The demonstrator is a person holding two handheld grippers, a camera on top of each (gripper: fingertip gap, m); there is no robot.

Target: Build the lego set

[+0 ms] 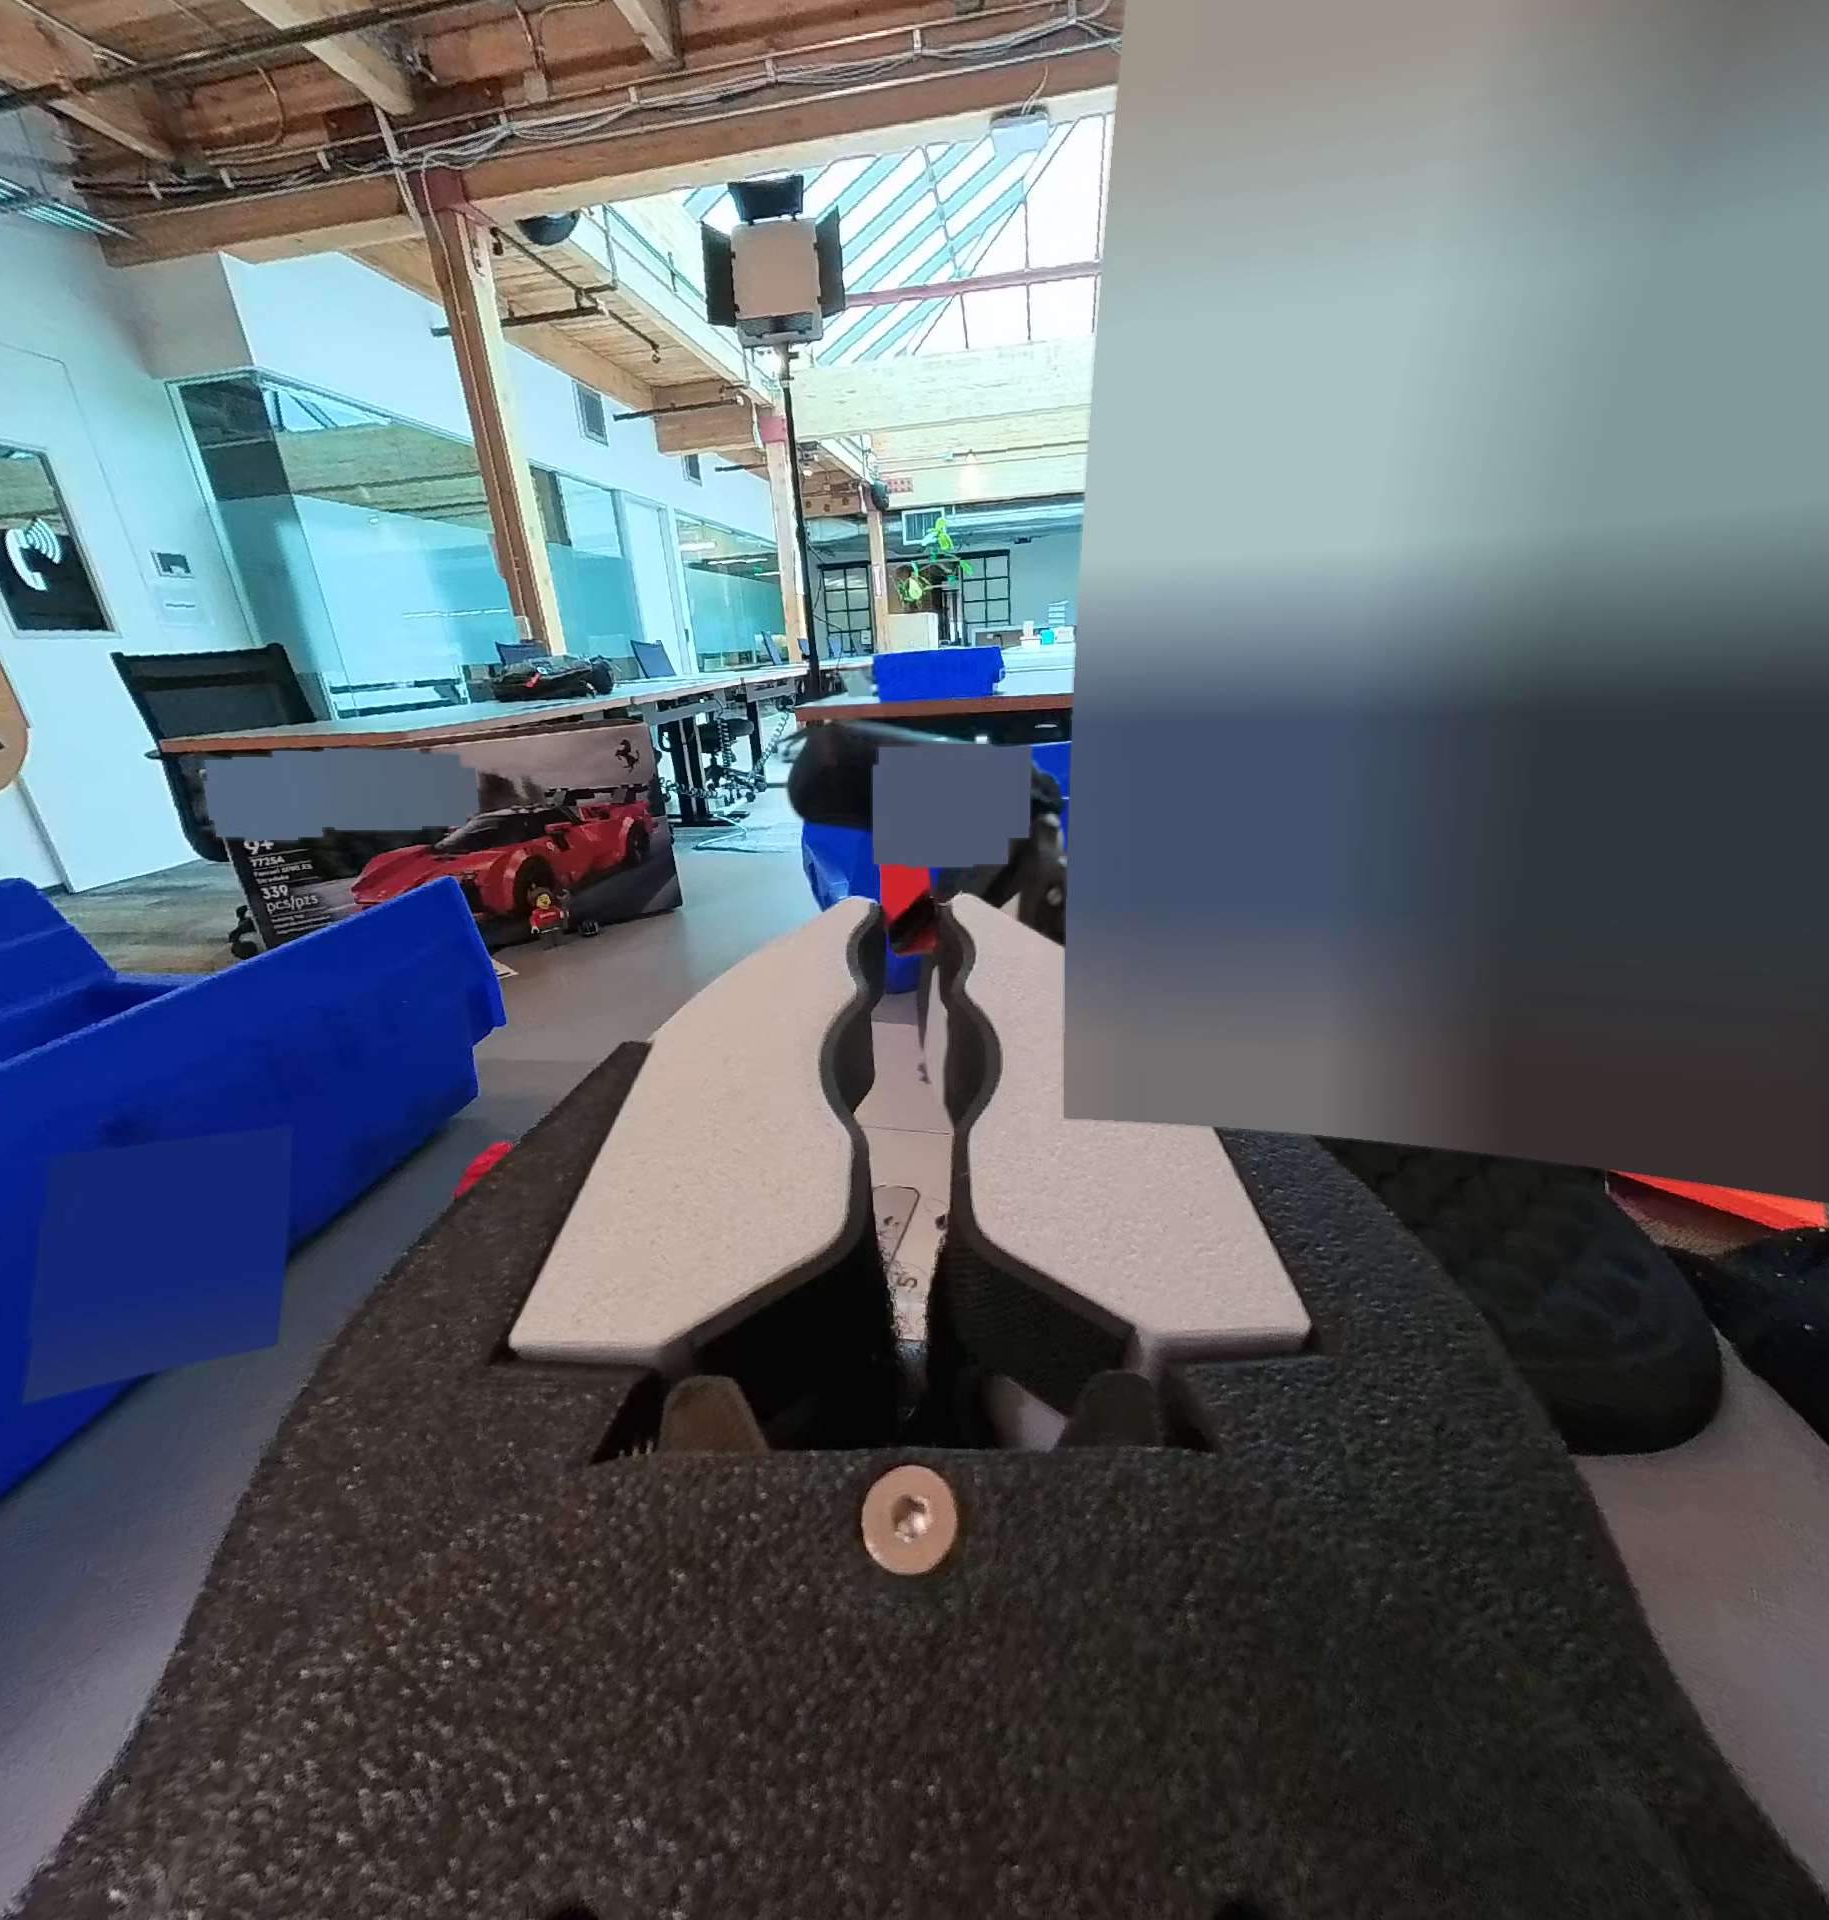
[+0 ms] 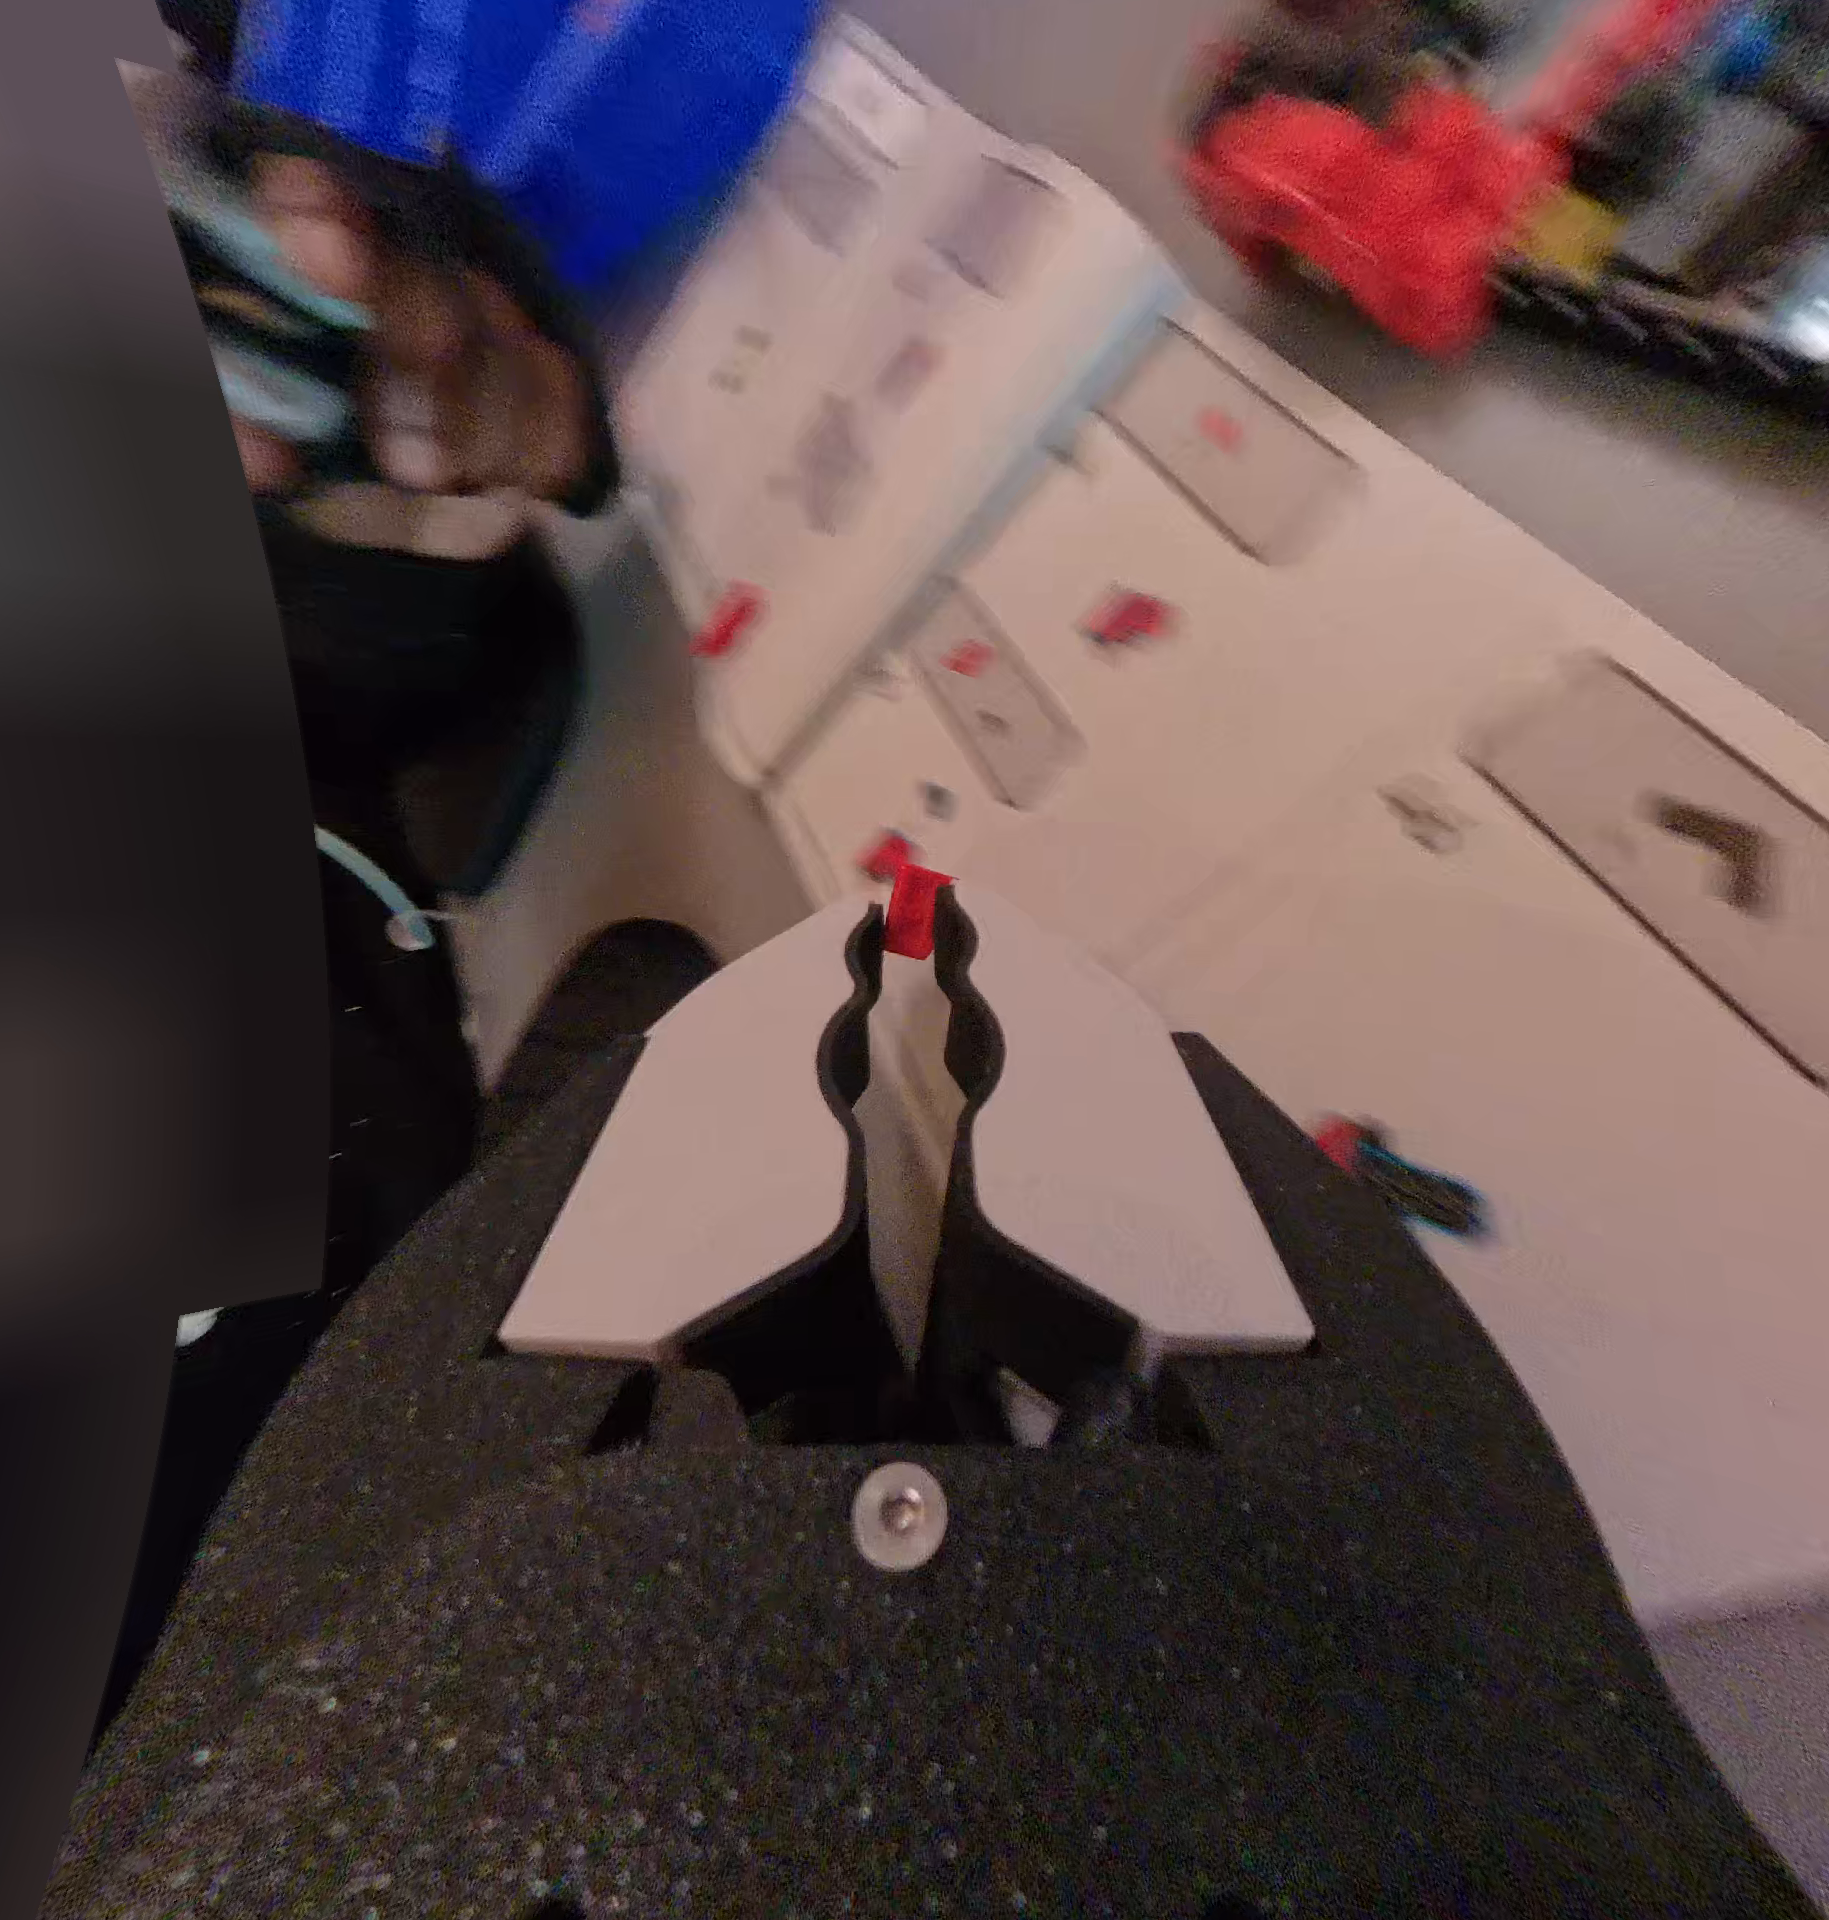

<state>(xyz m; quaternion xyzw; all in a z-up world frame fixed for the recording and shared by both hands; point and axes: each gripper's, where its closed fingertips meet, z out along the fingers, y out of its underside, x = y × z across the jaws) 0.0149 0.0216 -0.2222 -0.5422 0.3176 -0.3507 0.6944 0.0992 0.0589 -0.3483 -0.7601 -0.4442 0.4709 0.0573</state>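
My left gripper is shut on a small red lego piece with a dark part, held at its tips above the grey table. My right gripper is shut on a small red lego brick, held over the open white instruction booklet. The partly built red lego car lies blurred at the top right of the right wrist view. The right wrist view is motion-blurred.
A blue bin stands at the left, with the lego set box behind it. Another blue bin is at the top of the right wrist view. Loose small pieces lie on the booklet. A person's dark sleeve is at the left. Tip to tip, the grippers are about 15 cm apart.
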